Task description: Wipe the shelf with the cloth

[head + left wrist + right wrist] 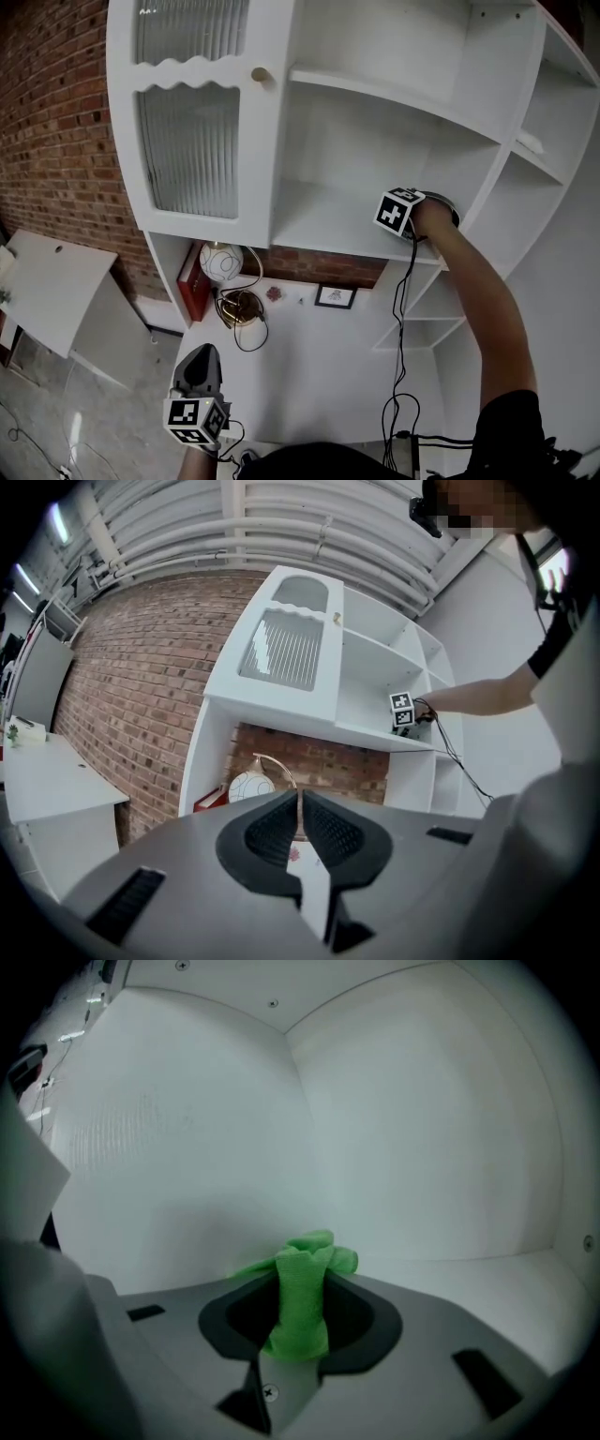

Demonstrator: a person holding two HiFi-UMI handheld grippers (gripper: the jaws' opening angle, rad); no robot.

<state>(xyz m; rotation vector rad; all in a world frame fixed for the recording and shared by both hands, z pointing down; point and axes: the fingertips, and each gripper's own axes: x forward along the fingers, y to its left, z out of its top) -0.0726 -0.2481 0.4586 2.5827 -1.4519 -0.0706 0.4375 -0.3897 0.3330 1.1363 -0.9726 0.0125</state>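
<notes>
**Cloth is up in the shelf bay, wipe looks barely under way**

The green cloth (314, 1255) is pinched as a bunched wad between the jaws of the right gripper (300, 1326). The jaws are closed onto it, with a tuft poking out past the tips. It's held inside the middle open bay of the white cabinet (202, 225), low over the shelf (319, 225) and near the right back corner. Whether the tuft is actually pressed on the board can't be made out from either view.

The left gripper (300, 822) is parked down low, well clear of the shelf. Its jaws are closed together with nothing between them.

Progress-wise: the cloth has been picked up and brought to the spot, so that part can be counted as done. No streaks or dust lines are visible on the white board, so how much has been wiped can't be judged. Most of the board's width is probably left to be covered. Below, a round lamp (221, 262) is out of the way.
</notes>
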